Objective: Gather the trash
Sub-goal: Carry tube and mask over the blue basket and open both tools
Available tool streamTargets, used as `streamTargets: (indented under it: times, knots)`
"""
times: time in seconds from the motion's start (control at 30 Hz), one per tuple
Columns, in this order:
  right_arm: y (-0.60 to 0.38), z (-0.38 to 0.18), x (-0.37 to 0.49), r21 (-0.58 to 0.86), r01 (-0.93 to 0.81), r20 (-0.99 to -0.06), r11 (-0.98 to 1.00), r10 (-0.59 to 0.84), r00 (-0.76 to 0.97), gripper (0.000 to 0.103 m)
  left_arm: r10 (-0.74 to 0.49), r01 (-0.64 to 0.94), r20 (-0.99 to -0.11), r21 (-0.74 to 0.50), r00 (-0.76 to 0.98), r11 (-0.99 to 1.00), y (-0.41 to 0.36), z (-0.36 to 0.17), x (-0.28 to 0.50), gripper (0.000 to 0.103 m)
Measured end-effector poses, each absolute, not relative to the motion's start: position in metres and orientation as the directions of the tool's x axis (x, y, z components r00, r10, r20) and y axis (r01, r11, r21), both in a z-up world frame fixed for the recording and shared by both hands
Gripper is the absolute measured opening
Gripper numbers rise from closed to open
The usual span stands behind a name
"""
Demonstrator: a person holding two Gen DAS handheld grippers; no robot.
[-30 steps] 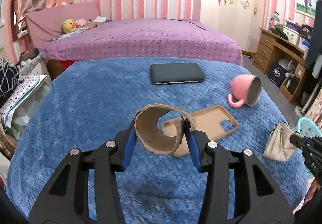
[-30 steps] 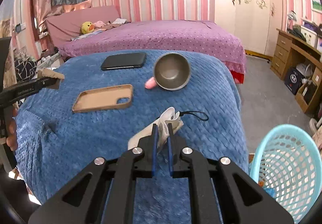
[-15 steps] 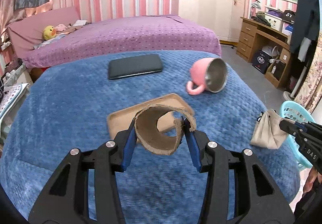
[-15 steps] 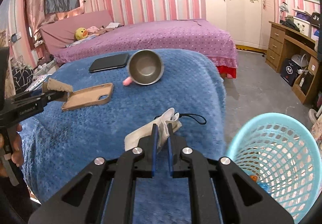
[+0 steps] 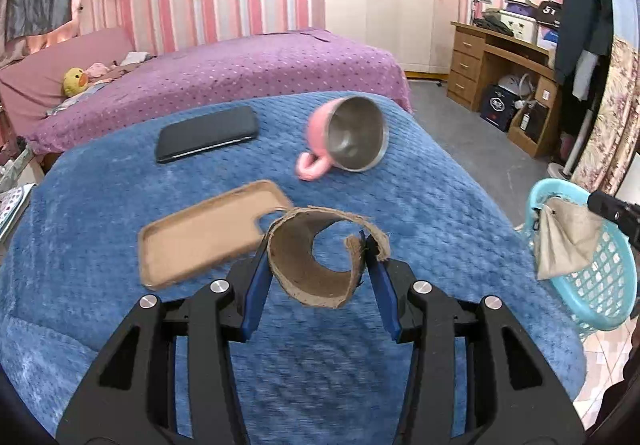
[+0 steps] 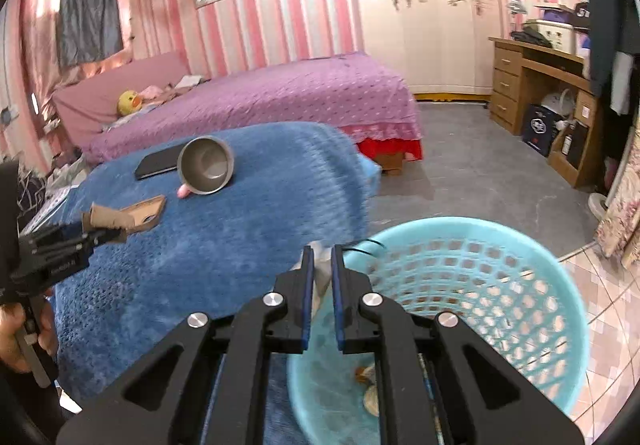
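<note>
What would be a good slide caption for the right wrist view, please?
Right tongs carry a crumpled wrapper over the turquoise basket.

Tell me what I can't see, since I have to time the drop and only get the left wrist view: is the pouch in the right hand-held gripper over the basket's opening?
Observer: The right hand-held gripper, shut on the beige pouch, has its fingertips at the blue basket's near rim, not over its middle.
Operator: Anything inside the basket?
Observer: Yes, a few scraps lie on its bottom.
Operator: And my cardboard?
Observer: In the right wrist view, the left hand-held gripper holds the cardboard curl above the blue blanket, apart from the basket.
</note>
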State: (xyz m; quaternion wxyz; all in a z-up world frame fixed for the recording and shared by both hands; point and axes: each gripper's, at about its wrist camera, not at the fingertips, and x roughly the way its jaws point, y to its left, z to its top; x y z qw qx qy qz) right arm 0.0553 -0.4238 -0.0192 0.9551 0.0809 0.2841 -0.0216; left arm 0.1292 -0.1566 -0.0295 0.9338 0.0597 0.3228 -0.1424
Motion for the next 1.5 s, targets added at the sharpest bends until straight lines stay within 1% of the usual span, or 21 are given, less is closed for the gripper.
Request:
streamTargets:
  times: [0.13,0.2,0.37,0.53,0.6,0.67,0.7,0.73,0.87,0.93,1.0,1.13,1.2,1.27,1.3,1.37,1.47,1.5]
  knots:
    - [-0.452,-0.019,0.046,0.160,0.133,-0.537,0.978,-0.027,0.843,0.009,-0.250,0.341,-0.623,0.029,0.741,0.940,-0.189,-0.033,0.125,0.045]
    - [-0.469,-0.021,0.039,0.181,0.160,-0.542,0.970,-0.038,0.840,0.009,-0.275,0.356,-0.623,0.006,0.732,0.934,-0.205,-0.034,0.121,0.045]
    - [-0.494,-0.023,0.029,0.199,0.221,-0.543,0.955,-0.081,0.836,0.009,-0.311,0.396,-0.658,-0.021,0.686,0.918,-0.239,-0.046,0.111,0.045]
    - [-0.517,-0.030,0.026,0.202,0.298,-0.566,0.933,-0.137,0.813,0.010,-0.343,0.426,-0.664,-0.040,0.664,0.904,-0.270,-0.044,0.103,0.045]
    - [-0.522,-0.031,0.022,0.178,0.323,-0.571,0.929,-0.170,0.803,0.011,-0.366,0.448,-0.661,-0.051,0.655,0.893,-0.286,-0.042,0.099,0.045]
    - [-0.525,-0.031,0.019,0.152,0.343,-0.577,0.927,-0.199,0.792,0.020,-0.388,0.471,-0.650,-0.052,0.653,0.881,-0.303,-0.038,0.093,0.045]
    - [-0.527,-0.031,0.018,0.150,0.349,-0.577,0.925,-0.204,0.791,0.036,-0.395,0.480,-0.646,-0.051,0.653,0.876,-0.310,-0.037,0.091,0.046]
    - [-0.529,-0.031,0.016,0.154,0.353,-0.575,0.923,-0.207,0.792,0.049,-0.404,0.491,-0.642,-0.048,0.652,0.870,-0.317,-0.036,0.089,0.046]
    - [-0.536,-0.029,0.010,0.150,0.374,-0.564,0.915,-0.231,0.793,0.056,-0.426,0.539,-0.631,-0.014,0.648,0.842,-0.351,-0.035,0.076,0.046]
    - [-0.539,-0.030,0.009,0.120,0.398,-0.567,0.909,-0.267,0.779,0.066,-0.433,0.552,-0.626,-0.004,0.648,0.834,-0.360,-0.035,0.071,0.048]
    - [-0.540,-0.031,0.008,0.082,0.421,-0.569,0.903,-0.305,0.764,0.071,-0.440,0.562,-0.624,-0.002,0.645,0.827,-0.371,-0.035,0.068,0.051]
    - [-0.546,-0.030,0.003,0.085,0.439,-0.561,0.894,-0.321,0.763,0.075,-0.451,0.572,-0.629,-0.012,0.633,0.820,-0.381,-0.038,0.069,0.052]
    - [-0.549,-0.030,0.001,0.086,0.447,-0.558,0.891,-0.328,0.762,0.075,-0.451,0.579,-0.636,-0.009,0.626,0.816,-0.385,-0.040,0.072,0.059]
    - [-0.551,-0.030,-0.001,0.093,0.451,-0.557,0.888,-0.329,0.763,0.076,-0.445,0.576,-0.632,0.002,0.634,0.818,-0.385,-0.041,0.073,0.072]
    - [-0.551,-0.030,-0.001,0.094,0.453,-0.556,0.886,-0.331,0.763,0.076,-0.440,0.572,-0.630,0.009,0.640,0.820,-0.385,-0.041,0.074,0.074]
    - [-0.551,-0.029,-0.001,0.092,0.455,-0.554,0.886,-0.335,0.762,0.076,-0.430,0.565,-0.624,0.023,0.653,0.825,-0.384,-0.040,0.074,0.083]
    - [-0.548,-0.029,0.001,0.081,0.454,-0.553,0.887,-0.339,0.761,0.080,-0.412,0.555,-0.613,0.053,0.674,0.830,-0.379,-0.037,0.074,0.090]
    - [-0.546,-0.028,0.002,0.075,0.453,-0.553,0.888,-0.341,0.760,0.082,-0.401,0.550,-0.607,0.071,0.686,0.832,-0.377,-0.036,0.073,0.091]
